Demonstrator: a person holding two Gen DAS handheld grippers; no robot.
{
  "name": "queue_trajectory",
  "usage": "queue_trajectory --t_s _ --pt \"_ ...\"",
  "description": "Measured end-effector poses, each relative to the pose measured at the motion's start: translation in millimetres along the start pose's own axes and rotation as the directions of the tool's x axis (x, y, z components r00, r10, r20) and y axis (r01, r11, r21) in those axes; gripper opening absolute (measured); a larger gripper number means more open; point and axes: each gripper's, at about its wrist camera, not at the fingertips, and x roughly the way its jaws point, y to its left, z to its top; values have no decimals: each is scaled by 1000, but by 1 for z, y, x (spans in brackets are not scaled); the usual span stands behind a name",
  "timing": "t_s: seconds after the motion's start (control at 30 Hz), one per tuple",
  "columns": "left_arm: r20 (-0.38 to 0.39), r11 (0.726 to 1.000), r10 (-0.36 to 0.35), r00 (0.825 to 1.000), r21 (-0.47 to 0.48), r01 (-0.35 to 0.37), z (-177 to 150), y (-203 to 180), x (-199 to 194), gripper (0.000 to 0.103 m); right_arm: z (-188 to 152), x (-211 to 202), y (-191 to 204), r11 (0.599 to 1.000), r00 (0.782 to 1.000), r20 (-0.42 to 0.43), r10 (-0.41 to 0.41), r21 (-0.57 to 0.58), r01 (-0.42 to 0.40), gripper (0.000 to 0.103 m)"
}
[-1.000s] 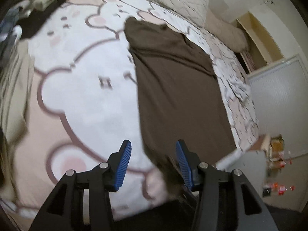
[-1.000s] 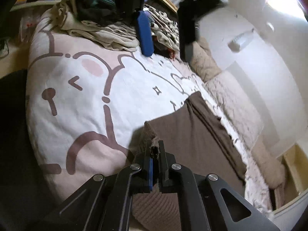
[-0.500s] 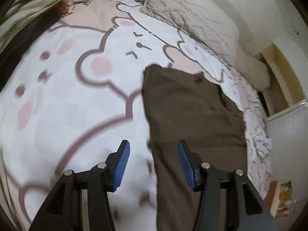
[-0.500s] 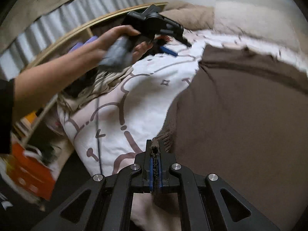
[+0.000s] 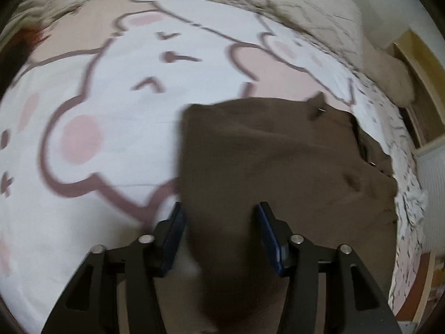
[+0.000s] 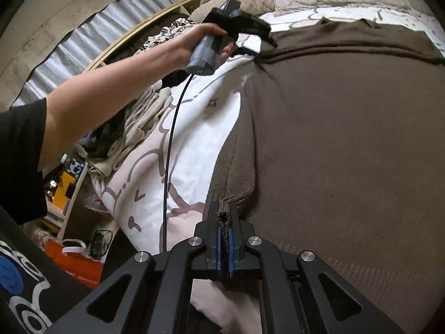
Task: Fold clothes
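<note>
A brown knit garment [image 5: 278, 161] lies spread on the bear-print bed cover [image 5: 111, 111]. My left gripper [image 5: 221, 222] is open, its blue pads straddling the garment's left edge near its far corner. In the right wrist view the garment [image 6: 347, 139] fills the right side. My right gripper [image 6: 224, 222] is shut on the ribbed near corner of the garment. The left gripper [image 6: 258, 41] also shows there, held in a hand at the garment's far left corner.
A quilted beige pillow [image 5: 278, 2] lies at the head of the bed. A pile of clothes [image 6: 139, 111] sits on the bed's left side. A cable [image 6: 169, 153] hangs from the left gripper. Boxes and clutter [image 6: 69, 183] stand on the floor.
My left gripper has moved forward along the garment's left edge to its far corner, staying open. My right gripper has stayed shut on the near corner while its view swung right.
</note>
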Motion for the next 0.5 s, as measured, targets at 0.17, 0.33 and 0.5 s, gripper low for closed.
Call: queue_trajectory --t_s 0.17,0.33,0.5 --pt "57 998 -23 998 -61 27 -1 3 -10 14 3 -6 -2 1000 1000 4 -25 8 25 4" --pt "134 995 -51 990 -73 62 2 -16 -45 14 12 -29 -4 999 998 57 -13 32 11 4" --pt "156 993 -75 985 -81 89 20 -69 -69 13 19 -75 -14 997 984 175 26 73 -39 4"
